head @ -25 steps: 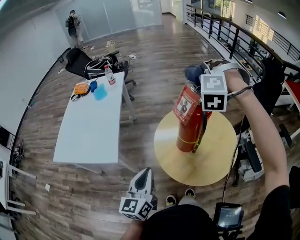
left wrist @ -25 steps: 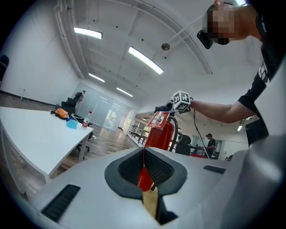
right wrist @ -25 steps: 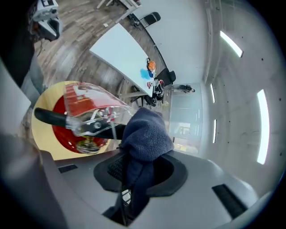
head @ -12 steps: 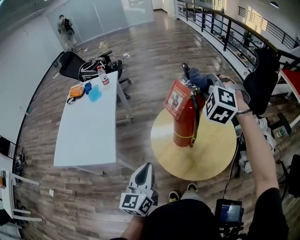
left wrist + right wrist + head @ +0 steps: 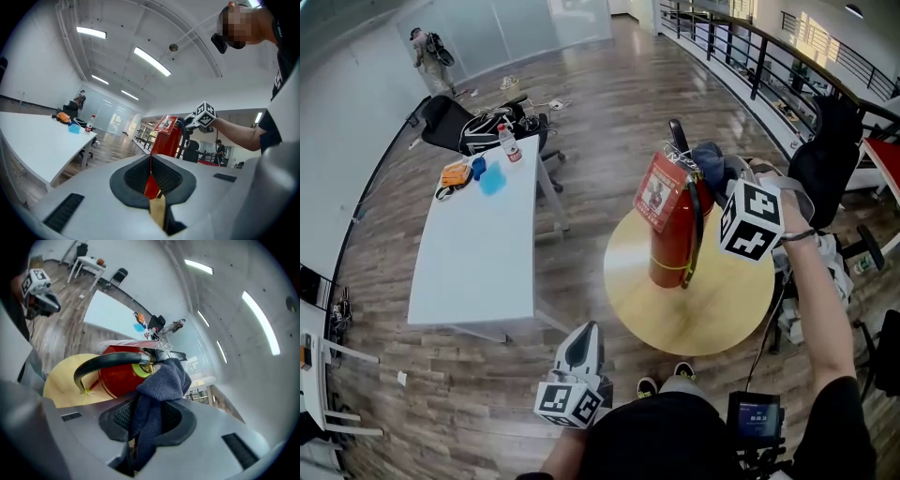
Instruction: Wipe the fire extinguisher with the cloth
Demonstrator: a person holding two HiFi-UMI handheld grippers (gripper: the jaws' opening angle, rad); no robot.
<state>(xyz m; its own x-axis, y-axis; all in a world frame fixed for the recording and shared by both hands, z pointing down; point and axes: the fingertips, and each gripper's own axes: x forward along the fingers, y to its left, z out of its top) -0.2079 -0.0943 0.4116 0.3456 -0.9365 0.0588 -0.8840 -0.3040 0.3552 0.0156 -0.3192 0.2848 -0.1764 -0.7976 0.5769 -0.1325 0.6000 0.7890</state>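
Note:
A red fire extinguisher (image 5: 668,251) with a black hose and a red tag stands on a round yellow table (image 5: 712,314). My right gripper (image 5: 724,174) is shut on a dark blue cloth (image 5: 709,157), which is pressed against the right side of the extinguisher's valve head. In the right gripper view the cloth (image 5: 159,383) hangs between the jaws of the right gripper (image 5: 149,425), touching the extinguisher (image 5: 115,376) by its hose joint. My left gripper (image 5: 583,343) hangs low near my body, jaws together and empty. In the left gripper view the extinguisher (image 5: 163,137) stands beyond the left gripper (image 5: 151,182).
A long white table (image 5: 473,248) at the left carries a bottle (image 5: 508,142), a blue object (image 5: 492,180) and an orange object (image 5: 455,173). A black chair (image 5: 450,127) stands behind it. A black railing (image 5: 741,56) runs along the right. A person (image 5: 427,56) stands far off.
My right gripper has carried the cloth from the front of the extinguisher's top round to its right side. The left gripper has stayed low.

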